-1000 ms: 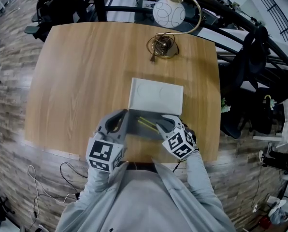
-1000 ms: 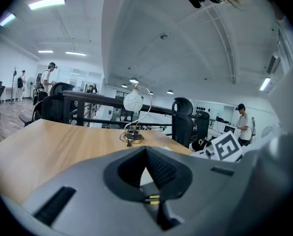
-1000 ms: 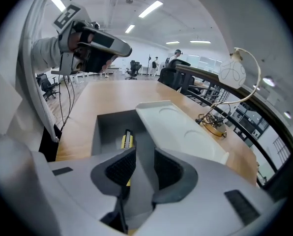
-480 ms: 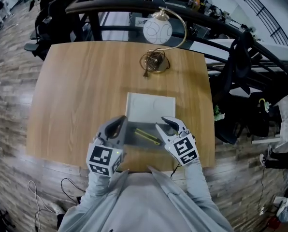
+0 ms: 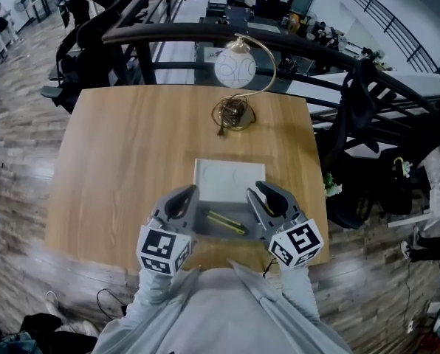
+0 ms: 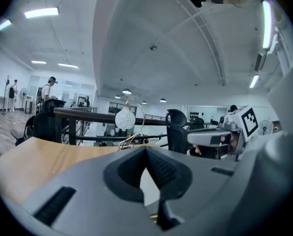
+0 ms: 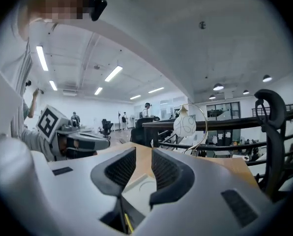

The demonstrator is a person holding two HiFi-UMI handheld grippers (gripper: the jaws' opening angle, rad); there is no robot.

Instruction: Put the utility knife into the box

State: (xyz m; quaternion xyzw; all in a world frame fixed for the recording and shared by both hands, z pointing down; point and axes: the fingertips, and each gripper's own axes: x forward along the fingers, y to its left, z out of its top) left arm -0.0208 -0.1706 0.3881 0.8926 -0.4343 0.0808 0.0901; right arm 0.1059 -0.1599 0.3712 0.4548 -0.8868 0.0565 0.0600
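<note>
The yellow-green utility knife (image 5: 227,223) lies inside the open dark grey box (image 5: 205,226) near the table's front edge. Its white lid (image 5: 224,180) lies open, flat behind the box. My left gripper (image 5: 184,196) hovers at the box's left side, jaws shut with nothing between them. My right gripper (image 5: 262,195) hovers at the box's right side, its jaws a narrow gap apart and empty. In the left gripper view a sliver of the knife (image 6: 152,222) shows below the jaws. In the right gripper view the knife (image 7: 128,223) also peeks out low down, with the lid (image 7: 142,188) beyond it.
A brass lamp with a white globe (image 5: 234,69) and coiled base (image 5: 233,114) stands at the far side of the wooden table (image 5: 124,168). A dark railing (image 5: 205,37) and office chairs lie beyond. A black chair (image 7: 274,132) stands to the right.
Both grippers have drawn back from the box and spread apart, the right one rising and moving right. The knife stays in the box. The head view has tilted up.
</note>
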